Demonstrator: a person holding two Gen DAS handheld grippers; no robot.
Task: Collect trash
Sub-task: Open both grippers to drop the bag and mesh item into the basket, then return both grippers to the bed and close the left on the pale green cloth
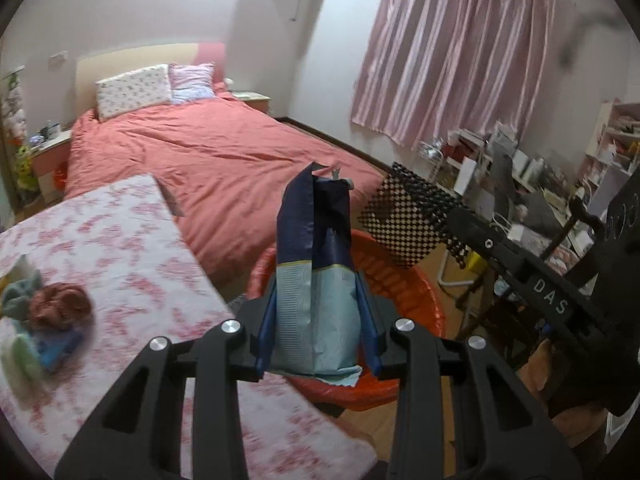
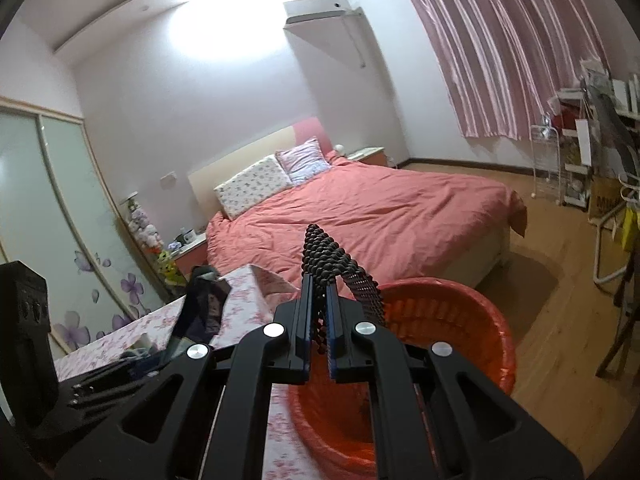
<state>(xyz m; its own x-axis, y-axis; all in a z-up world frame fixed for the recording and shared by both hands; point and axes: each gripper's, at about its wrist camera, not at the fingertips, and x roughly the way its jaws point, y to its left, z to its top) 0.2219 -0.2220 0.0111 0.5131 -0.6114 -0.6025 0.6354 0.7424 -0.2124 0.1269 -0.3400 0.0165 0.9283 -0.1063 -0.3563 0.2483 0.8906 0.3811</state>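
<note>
Left gripper point(image 1: 318, 344): clamped on a blue snack bag point(image 1: 316, 280), lower centre, above the red basket point(image 1: 424, 308).
Right gripper point(image 2: 318, 338): pinched tight on a black-and-cream checkered wrapper point(image 2: 340, 276), centre frame.
Risk: the tall bag might tip past the rim if released early.
Surroundings: floral-covered table point(image 1: 132, 264) lower left carried crumpled scraps point(image 1: 60, 304); bed point(image 1: 224, 160) behind.
</note>
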